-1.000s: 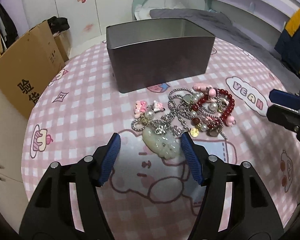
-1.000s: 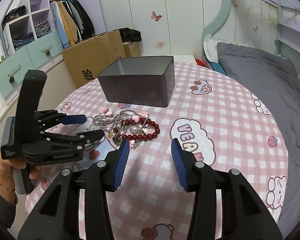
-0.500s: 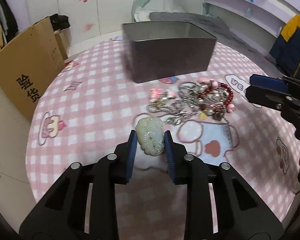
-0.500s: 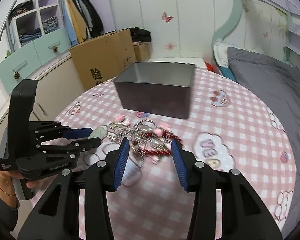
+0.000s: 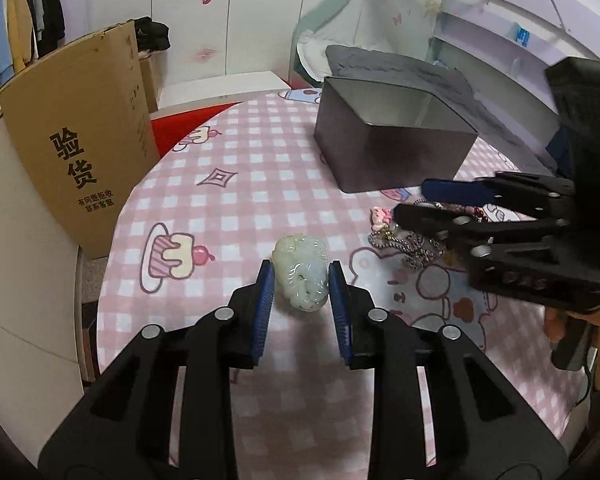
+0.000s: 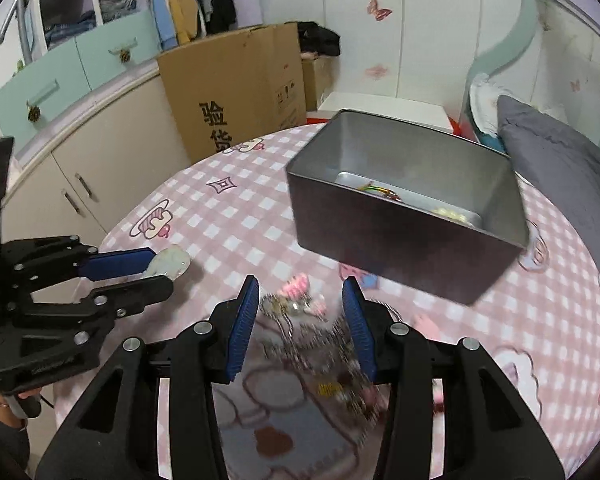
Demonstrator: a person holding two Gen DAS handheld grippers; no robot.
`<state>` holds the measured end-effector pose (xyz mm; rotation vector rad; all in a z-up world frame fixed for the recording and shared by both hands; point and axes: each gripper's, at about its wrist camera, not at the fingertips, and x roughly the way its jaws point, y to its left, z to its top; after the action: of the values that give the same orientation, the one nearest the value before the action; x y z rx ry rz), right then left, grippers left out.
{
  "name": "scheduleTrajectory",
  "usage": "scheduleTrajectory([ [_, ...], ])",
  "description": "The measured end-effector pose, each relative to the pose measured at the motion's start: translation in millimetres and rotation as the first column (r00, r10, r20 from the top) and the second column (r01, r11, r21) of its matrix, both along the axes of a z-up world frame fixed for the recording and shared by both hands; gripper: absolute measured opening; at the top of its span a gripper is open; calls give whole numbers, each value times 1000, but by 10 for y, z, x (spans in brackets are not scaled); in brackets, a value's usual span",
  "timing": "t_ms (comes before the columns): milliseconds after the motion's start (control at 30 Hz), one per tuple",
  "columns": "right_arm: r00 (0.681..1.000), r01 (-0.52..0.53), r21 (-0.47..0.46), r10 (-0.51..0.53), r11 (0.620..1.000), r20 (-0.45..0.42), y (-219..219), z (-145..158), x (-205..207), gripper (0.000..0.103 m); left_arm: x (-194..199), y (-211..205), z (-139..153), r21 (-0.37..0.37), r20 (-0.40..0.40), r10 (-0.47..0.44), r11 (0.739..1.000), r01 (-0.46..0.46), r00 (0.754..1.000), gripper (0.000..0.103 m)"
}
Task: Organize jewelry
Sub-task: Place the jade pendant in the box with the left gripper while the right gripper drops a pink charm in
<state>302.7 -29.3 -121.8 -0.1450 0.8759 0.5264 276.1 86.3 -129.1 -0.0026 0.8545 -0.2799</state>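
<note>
A round table (image 5: 236, 184) under a pink checked cartoon cloth stands in a bedroom, with a cardboard box (image 5: 80, 132) at its edge and a bed beyond. My left gripper (image 5: 301, 280) reaches forward over the cloth, its blue pads closed against the two sides of a pale green jade pendant (image 5: 302, 274); in the right wrist view the pendant (image 6: 168, 263) shows at that gripper's (image 6: 156, 267) fingertips, and whether it is clear of the cloth I cannot tell. My right gripper (image 6: 304, 312) is held level above the jewelry pile (image 6: 312, 320), its jaws wide apart and holding nothing; the pile is motion-blurred here. In the left wrist view the right gripper (image 5: 412, 202) enters from the right, covering most of the pile (image 5: 404, 240), with chains and a pink charm showing beneath it. The grey tin (image 5: 392, 140) sits behind the pile. Only the right wrist view looks down into the tin (image 6: 404, 216), where a few small pieces lie on the bottom; it also shows a wardrobe and green drawers (image 6: 60, 80).
</note>
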Motion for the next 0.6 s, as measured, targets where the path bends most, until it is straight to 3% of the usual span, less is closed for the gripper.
scheduleTrajectory([
  [67,1000,-9,-28,8,1000,-26,54,-69,64,41,27,22,0,-8,-1,-3,1000,3,1000,27],
  [200,998,-45,-70,42,997,-41,114,-163,72,18,70,28,10,-14,0,-9,1000,9,1000,27],
  [300,998,-41,-63,39,997,-43,85,-138,78,15,87,22,27,-21,-1,-17,1000,17,1000,27],
  [600,999,-22,141,26,990,-23,-279,305,-81,15,85,-41,241,-68,22,-53,996,55,998,27],
])
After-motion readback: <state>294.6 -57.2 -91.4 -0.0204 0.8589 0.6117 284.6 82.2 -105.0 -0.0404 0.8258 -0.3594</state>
